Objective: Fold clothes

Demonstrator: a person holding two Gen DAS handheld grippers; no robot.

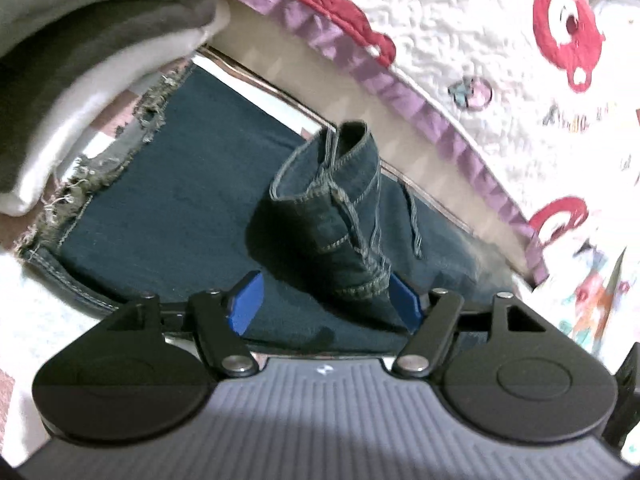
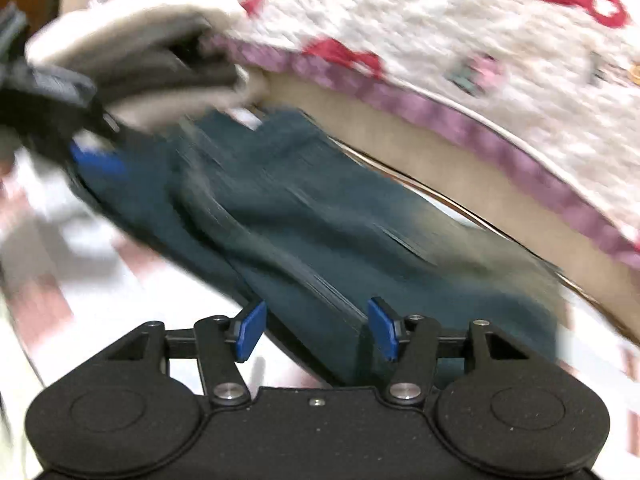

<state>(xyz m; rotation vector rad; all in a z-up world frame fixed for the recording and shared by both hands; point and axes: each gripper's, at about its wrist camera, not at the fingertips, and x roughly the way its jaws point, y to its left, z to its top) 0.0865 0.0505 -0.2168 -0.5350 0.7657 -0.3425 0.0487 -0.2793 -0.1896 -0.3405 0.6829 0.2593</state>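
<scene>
Left wrist view shows the left gripper [image 1: 324,300] with its blue pads spread apart; a raised fold of dark jeans [image 1: 332,216] stands between them, brushing the right pad, not pinched; the frayed hem [image 1: 80,176] lies ahead to the left; a white blanket with red shapes and a purple border [image 1: 460,40] lies beyond, to the right; right wrist view, blurred, shows the right gripper [image 2: 316,328] gaping over the jeans' near end, a seam running between its pads; the left gripper shows ahead to its left.
</scene>
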